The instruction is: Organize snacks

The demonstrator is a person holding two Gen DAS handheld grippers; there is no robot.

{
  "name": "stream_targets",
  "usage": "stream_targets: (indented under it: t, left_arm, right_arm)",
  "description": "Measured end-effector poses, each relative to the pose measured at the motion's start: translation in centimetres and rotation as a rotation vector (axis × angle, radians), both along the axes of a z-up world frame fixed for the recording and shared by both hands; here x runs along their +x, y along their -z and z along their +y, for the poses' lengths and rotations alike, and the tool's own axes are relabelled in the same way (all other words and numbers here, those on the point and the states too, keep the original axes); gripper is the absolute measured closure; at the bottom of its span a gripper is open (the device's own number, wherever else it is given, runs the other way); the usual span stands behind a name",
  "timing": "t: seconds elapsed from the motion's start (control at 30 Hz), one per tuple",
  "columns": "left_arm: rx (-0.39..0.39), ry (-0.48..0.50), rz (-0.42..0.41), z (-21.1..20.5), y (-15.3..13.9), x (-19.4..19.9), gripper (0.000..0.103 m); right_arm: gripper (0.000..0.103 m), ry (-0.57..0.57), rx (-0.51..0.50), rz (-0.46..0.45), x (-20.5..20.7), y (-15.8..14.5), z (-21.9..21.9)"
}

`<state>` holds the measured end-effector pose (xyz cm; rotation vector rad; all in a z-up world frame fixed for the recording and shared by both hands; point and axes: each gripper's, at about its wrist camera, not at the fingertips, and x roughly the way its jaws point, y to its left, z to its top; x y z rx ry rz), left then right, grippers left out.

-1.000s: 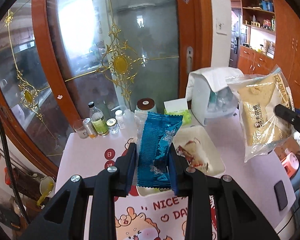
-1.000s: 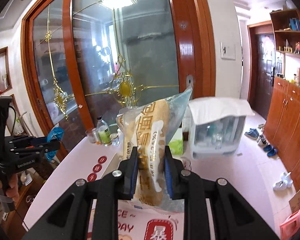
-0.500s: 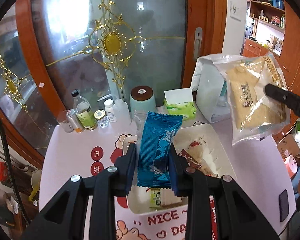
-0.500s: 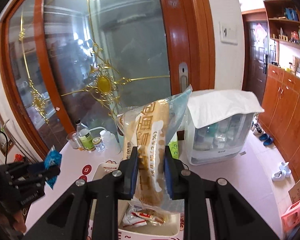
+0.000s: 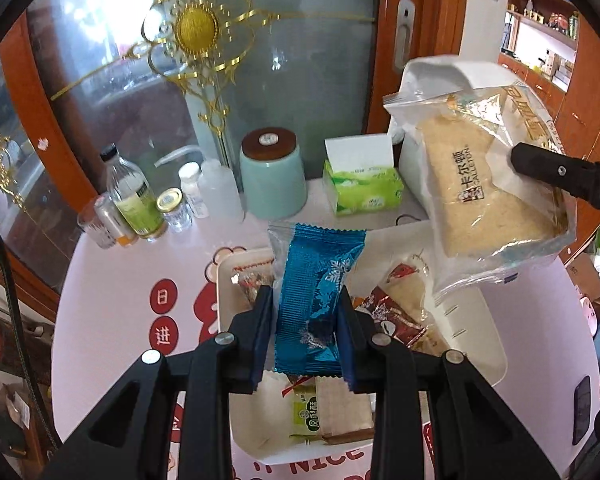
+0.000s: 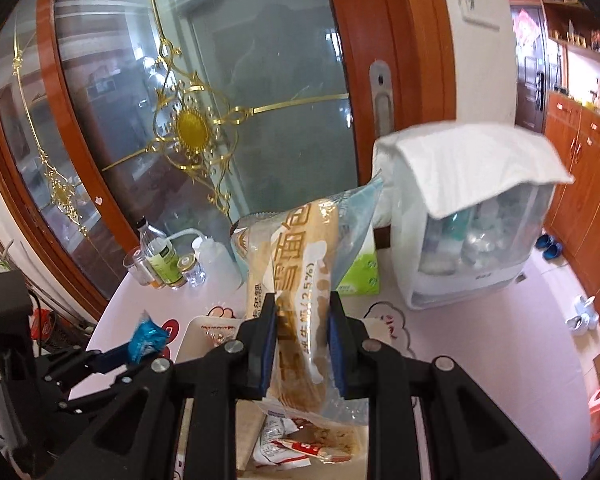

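My left gripper [image 5: 305,322] is shut on a blue foil snack packet [image 5: 316,300], held upright over the white tray [image 5: 482,330]. The tray holds several wrapped snacks, among them a red-and-white packet [image 5: 396,316] and a green-labelled one [image 5: 306,416]. My right gripper [image 6: 302,344] is shut on a clear bag of bread [image 6: 296,288], which hangs above the tray's right side; in the left wrist view the bread bag [image 5: 484,184] is at the upper right. In the right wrist view the left gripper [image 6: 138,350] with the blue packet [image 6: 148,336] is at lower left.
At the table's back stand a green-labelled bottle [image 5: 130,196], small jars [image 5: 174,210], a pale green canister [image 5: 272,174], a green tissue box [image 5: 362,188] and a white covered container [image 6: 472,216]. A glass door with gold ornament [image 5: 198,28] rises behind. A dark phone [image 5: 580,408] lies at right.
Both grippers have come forward and down toward the tray, each still holding its packet. The tray and the back-row bottles now look larger and closer.
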<state>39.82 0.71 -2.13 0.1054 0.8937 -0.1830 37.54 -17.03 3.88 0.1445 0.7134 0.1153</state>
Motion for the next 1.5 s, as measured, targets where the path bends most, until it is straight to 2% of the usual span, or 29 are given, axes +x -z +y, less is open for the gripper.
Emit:
stream_targets:
  t: [0.07,0.1,0.13,0.17,0.2,0.23,0.3,0.37,0.4,0.77,0.93,1.17,1.37,1.5]
  left_arm:
    - [-0.005,-0.002,0.025,-0.1,0.9,0.4,0.074]
    - [-0.007,-0.002,0.043,-0.2,1.6,0.7,0.069]
    - [-0.008,-0.002,0.050,-0.1,1.9,0.8,0.048]
    - [-0.004,-0.005,0.066,-0.2,2.4,0.9,0.031]
    - [0.000,-0.013,0.066,-0.1,2.7,0.9,0.006]
    - [0.003,-0.023,0.054,-0.1,2.8,0.8,0.002]
    - [0.006,-0.024,0.038,0.0,3.0,0.5,0.002]
    - [0.010,-0.027,0.052,0.1,3.2,0.5,0.002]
    - [0.009,-0.032,0.059,0.2,3.3,0.5,0.002]
    - [-0.022,-0.032,0.072,0.5,1.0,-2.1,0.002]
    - [-0.027,-0.024,0.061,0.2,-0.7,-4.6,0.002]
    - [-0.033,-0.053,0.030,-0.3,-3.8,-9.7,0.002]
    - [-0.069,-0.110,-0.008,0.1,-6.4,-15.8,0.002]
    - [-0.058,-0.136,-0.031,0.2,-7.0,-20.3,0.002]
  right_arm:
    - [0.079,-0.005,0.014,0.031,0.6,1.2,0.1]
    - [0.078,-0.008,0.024,0.051,1.0,1.7,0.2]
    - [0.077,-0.012,0.034,0.074,1.3,2.4,0.3]
    - [0.076,-0.025,0.044,0.109,1.8,3.4,0.5]
    - [0.076,-0.031,0.038,0.125,2.0,3.9,0.7]
    - [0.074,-0.031,0.023,0.136,2.1,4.4,0.9]
    - [0.068,-0.031,-0.016,0.161,2.2,5.3,1.4]
    - [0.057,-0.035,-0.029,0.168,2.0,5.8,1.7]
    - [0.056,-0.036,-0.031,0.169,1.9,6.0,1.7]
    - [0.052,-0.041,-0.054,0.165,-0.8,5.3,2.1]
    - [0.042,-0.034,-0.061,0.151,-3.3,4.2,1.8]
    - [0.038,-0.038,-0.047,0.134,-8.4,2.3,1.3]
    - [0.036,-0.057,-0.023,0.108,-14.1,0.8,1.0]
    - [0.034,-0.079,-0.007,0.108,-18.0,0.4,0.7]
